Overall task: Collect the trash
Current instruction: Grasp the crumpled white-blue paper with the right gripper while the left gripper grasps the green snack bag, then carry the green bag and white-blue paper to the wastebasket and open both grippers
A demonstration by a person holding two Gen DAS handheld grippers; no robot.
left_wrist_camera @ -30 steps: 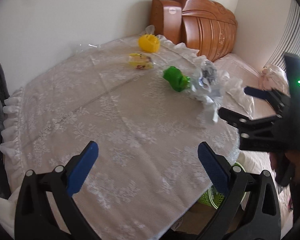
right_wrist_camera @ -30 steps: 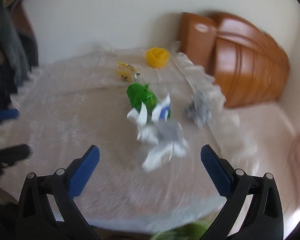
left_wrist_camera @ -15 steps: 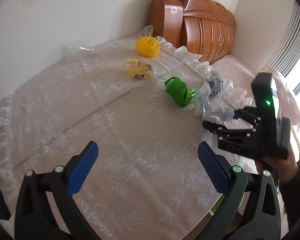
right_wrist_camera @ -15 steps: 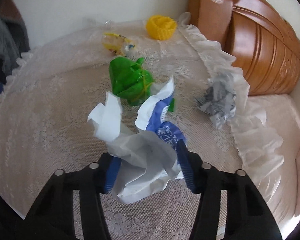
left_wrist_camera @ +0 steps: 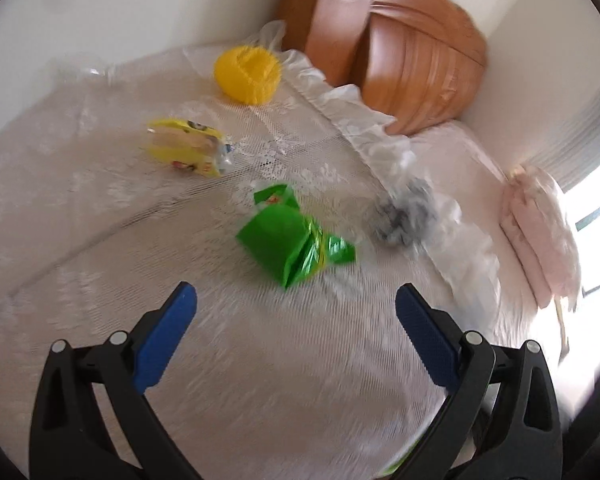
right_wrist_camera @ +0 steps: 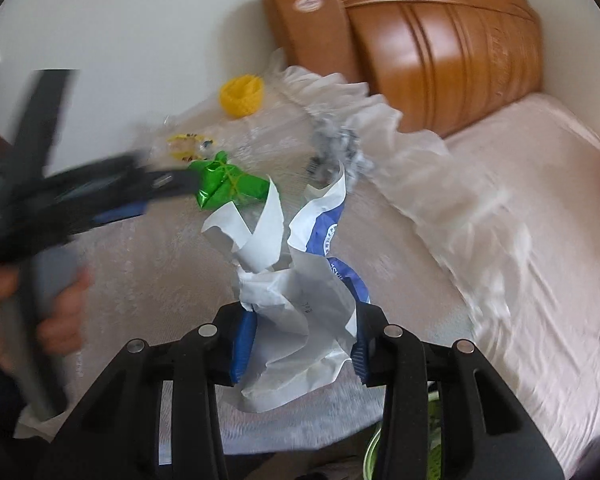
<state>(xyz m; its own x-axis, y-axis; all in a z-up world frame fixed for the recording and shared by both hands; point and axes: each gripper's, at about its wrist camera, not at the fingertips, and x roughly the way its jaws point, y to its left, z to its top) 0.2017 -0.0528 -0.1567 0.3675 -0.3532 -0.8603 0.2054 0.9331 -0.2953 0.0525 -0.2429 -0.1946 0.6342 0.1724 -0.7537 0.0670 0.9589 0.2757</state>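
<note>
My right gripper [right_wrist_camera: 300,336] is shut on a crumpled white and blue paper wrapper [right_wrist_camera: 296,280] and holds it above the table's near edge. My left gripper [left_wrist_camera: 296,320] is open and empty, just short of a green foil wrapper [left_wrist_camera: 292,240] on the lace tablecloth [left_wrist_camera: 100,240]. The left gripper also shows blurred in the right wrist view [right_wrist_camera: 156,192], its tips beside the green wrapper [right_wrist_camera: 228,188]. A yellow snack packet [left_wrist_camera: 188,148], a yellow cup [left_wrist_camera: 248,74] and a grey crumpled wad [left_wrist_camera: 400,216] lie further back.
A wooden headboard [left_wrist_camera: 400,64] stands behind the table against the wall. A bed with pale pink sheets [right_wrist_camera: 540,240] lies to the right, with a pink pillow [left_wrist_camera: 540,224]. Something green [right_wrist_camera: 432,440] shows below the table's edge.
The right gripper closed on the white and blue wrapper and lifted it back from the table. The left gripper moved forward, close to the green wrapper.
</note>
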